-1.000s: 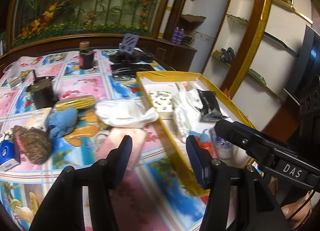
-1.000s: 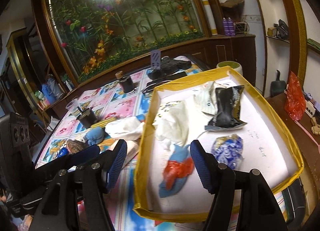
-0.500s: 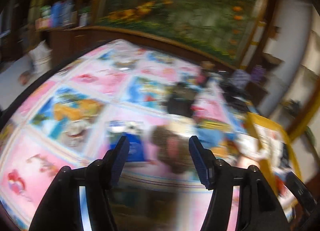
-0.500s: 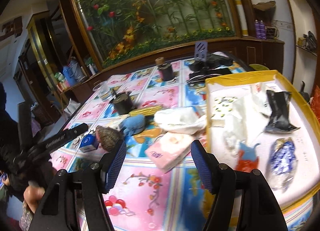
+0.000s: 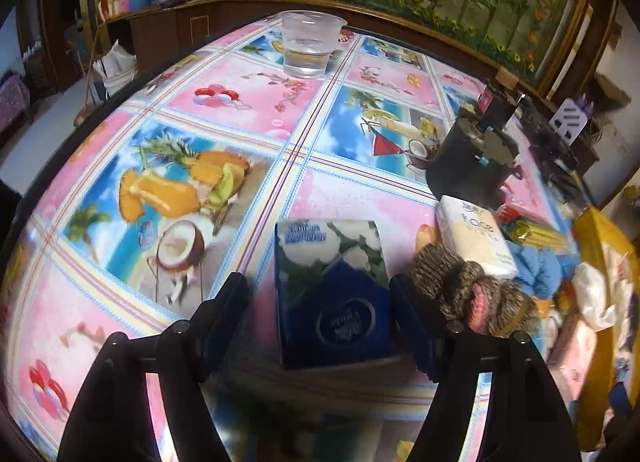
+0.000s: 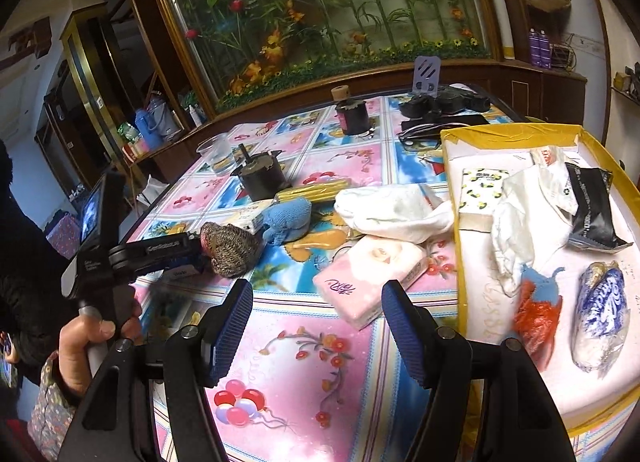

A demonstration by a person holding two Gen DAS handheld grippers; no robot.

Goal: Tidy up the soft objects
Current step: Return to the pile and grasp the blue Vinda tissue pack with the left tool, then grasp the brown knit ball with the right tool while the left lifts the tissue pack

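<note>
The blue tissue pack (image 5: 334, 294) is taken as the landmark; it lies flat on the table (image 5: 224, 74), between the spread jaws of the left gripper (image 5: 320, 302), and contact with either pad cannot be confirmed. Just right of the pack a brown knitted piece (image 5: 468, 290) with a pink fold is seen, almost against the right pad. Behind that, a white wrapped tissue pack (image 5: 474, 236) and a fuzzy blue knit item (image 5: 536, 266) are crowded together. Farther back from the pack a black round container (image 5: 468, 166) stands, and well behind it a clear plastic cup (image 5: 308, 42) holding water. The table is covered in glossy oilcloth printed with fruit and balloons.

In the right wrist view the right gripper (image 6: 316, 326) is held open above the cloth, nothing between its ribbed blue pads. Ahead of it a soft pink tissue pack (image 6: 368, 274) lies beside the yellow-rimmed tray (image 6: 508, 132), in which crumpled white plastic (image 6: 520, 214), a black pouch (image 6: 592, 202) and a blue-and-white packet (image 6: 600, 310) are gathered. The blue pack is mostly hidden there behind the left gripper's body.
</note>
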